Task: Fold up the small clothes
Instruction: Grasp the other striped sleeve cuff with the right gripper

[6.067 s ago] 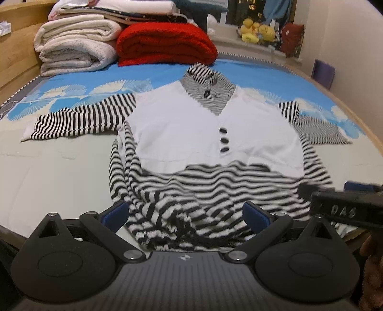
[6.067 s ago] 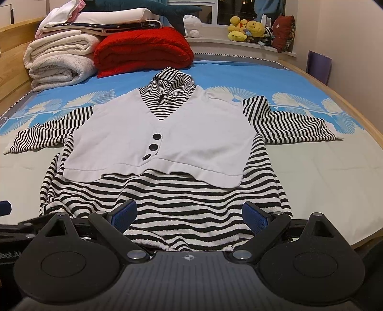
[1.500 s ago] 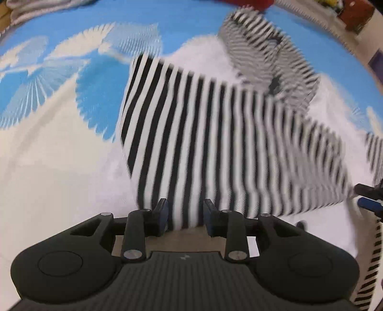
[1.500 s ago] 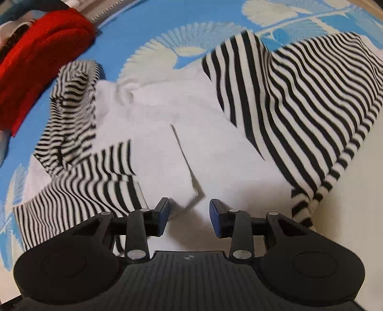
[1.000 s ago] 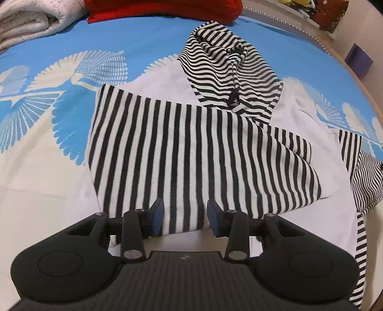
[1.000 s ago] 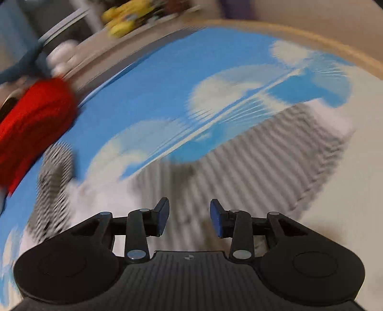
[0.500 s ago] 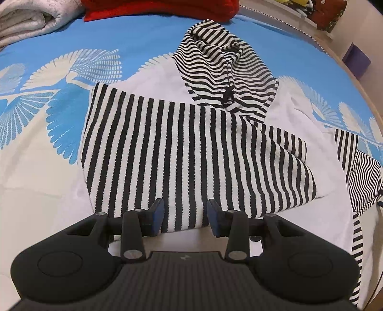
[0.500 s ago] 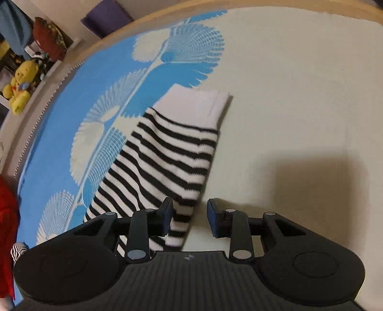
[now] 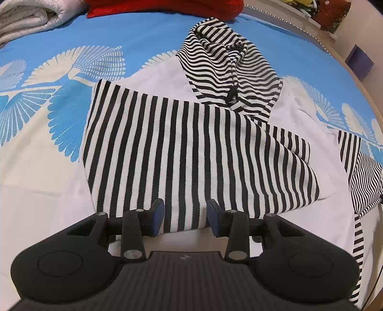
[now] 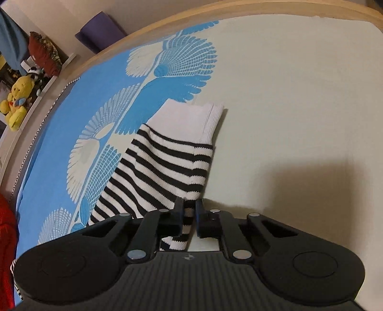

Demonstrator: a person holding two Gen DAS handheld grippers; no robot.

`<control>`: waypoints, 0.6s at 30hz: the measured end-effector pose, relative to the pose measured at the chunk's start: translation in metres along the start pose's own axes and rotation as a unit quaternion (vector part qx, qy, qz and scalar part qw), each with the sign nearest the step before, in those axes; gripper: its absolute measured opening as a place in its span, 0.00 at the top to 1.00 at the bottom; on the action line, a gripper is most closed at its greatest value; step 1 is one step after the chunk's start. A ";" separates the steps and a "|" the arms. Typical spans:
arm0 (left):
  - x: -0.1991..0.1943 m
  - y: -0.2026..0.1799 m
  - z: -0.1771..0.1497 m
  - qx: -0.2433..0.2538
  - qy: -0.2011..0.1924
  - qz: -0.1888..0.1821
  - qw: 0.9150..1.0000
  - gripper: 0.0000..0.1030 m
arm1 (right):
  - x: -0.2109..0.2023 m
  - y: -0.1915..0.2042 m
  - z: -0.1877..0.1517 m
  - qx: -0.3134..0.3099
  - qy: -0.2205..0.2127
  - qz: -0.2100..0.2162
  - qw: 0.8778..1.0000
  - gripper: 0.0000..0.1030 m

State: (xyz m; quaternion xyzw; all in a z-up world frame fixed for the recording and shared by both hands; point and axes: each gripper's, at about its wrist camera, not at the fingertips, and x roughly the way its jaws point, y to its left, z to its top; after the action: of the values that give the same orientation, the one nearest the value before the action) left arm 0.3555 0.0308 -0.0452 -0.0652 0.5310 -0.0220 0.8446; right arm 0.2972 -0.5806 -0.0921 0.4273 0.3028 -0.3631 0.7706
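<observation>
A black-and-white striped top (image 9: 191, 148) is spread on the bed (image 9: 36, 167), w/ its striped hood (image 9: 227, 69) lying toward the far end and one striped panel folded across the white front. The left gripper (image 9: 185, 216) is held over the near edge of that folded panel; its jaws are set apart, w/ striped fabric seen in the gap, but whether the blue pads (image 9: 158, 215) touch the cloth can't be told, and nothing is pinched.

In the right wrist view, the other sleeve (image 10: 162, 172) is laid out straight on the sheet, its white ribbed cuff (image 10: 194, 122) at the far end, near the bed's wooden edge (image 10: 239, 14). The right gripper (image 10: 189, 215) is nearly closed, w/ the sleeve's near edge clamped between the jaws; a bit of striped cloth is seen bunched below the fingers.

A red blanket (image 9: 167, 7) and a rolled white blanket (image 9: 36, 16) are seen at the head of the bed, and a yellow soft toy (image 10: 18, 100) on a ledge beside it.
</observation>
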 end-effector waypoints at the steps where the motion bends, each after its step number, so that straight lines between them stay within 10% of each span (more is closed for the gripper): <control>1: 0.000 0.000 0.000 0.000 -0.001 -0.001 1.000 0.58 | -0.001 0.001 0.000 -0.003 -0.004 -0.002 1.000 0.95; 12: -0.002 0.006 0.002 -0.006 -0.003 -0.001 1.000 0.58 | -0.026 0.041 -0.010 -0.068 -0.078 -0.028 0.994 0.99; 18: -0.008 0.025 0.007 -0.032 -0.010 0.007 0.999 0.58 | -0.083 0.137 -0.065 -0.220 -0.166 0.040 0.960 0.99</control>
State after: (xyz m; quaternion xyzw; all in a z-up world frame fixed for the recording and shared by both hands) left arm 0.3577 0.0565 -0.0385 -0.0887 0.5233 0.0022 0.8475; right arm 0.3530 -0.4480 0.0030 0.1924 0.2262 -0.3222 0.8989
